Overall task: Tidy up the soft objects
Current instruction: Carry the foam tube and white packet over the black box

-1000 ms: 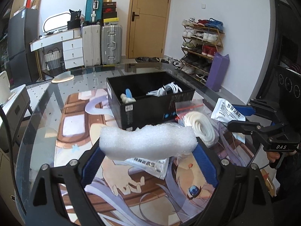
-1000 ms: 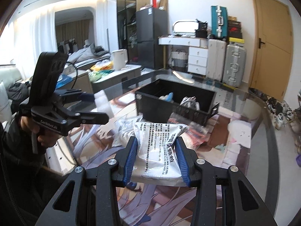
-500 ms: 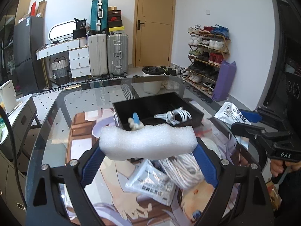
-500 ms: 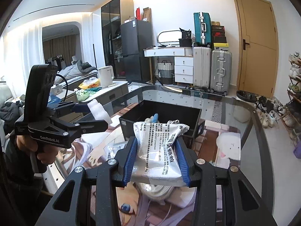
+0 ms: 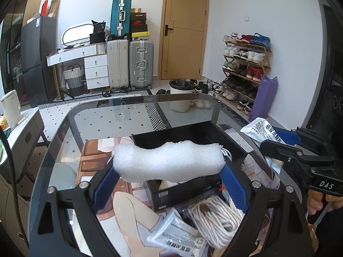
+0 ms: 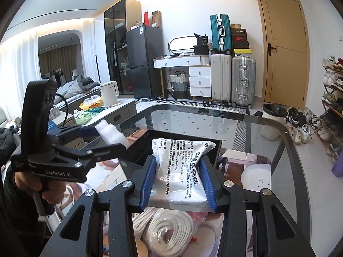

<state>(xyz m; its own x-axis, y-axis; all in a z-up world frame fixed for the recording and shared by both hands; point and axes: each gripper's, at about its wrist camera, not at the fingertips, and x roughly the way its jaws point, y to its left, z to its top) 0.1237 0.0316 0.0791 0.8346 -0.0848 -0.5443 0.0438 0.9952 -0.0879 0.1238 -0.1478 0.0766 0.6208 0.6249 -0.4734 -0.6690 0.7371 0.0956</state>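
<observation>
My left gripper [image 5: 169, 172] is shut on a white foam block [image 5: 168, 162], held in the air above the near end of the black storage box [image 5: 188, 132]. It also shows in the right wrist view [image 6: 111, 135]. My right gripper [image 6: 178, 177] is shut on a white printed packet [image 6: 182, 171], held above the box's [image 6: 137, 152] near edge. The packet also shows in the left wrist view [image 5: 263, 131], to the right of the box. The foam hides most of the box's inside.
A bagged coil of white rope [image 5: 216, 218] and another printed packet [image 5: 178, 239] lie on the printed mat [image 5: 126, 209] on the glass table [image 5: 120, 115], just before the box. The rope also shows in the right wrist view [image 6: 169, 229]. Furniture, suitcases and a shoe rack stand beyond.
Both grippers have risen and moved forward towards the box, each still holding its object. The box now lies under and just behind the foam and the packet.
</observation>
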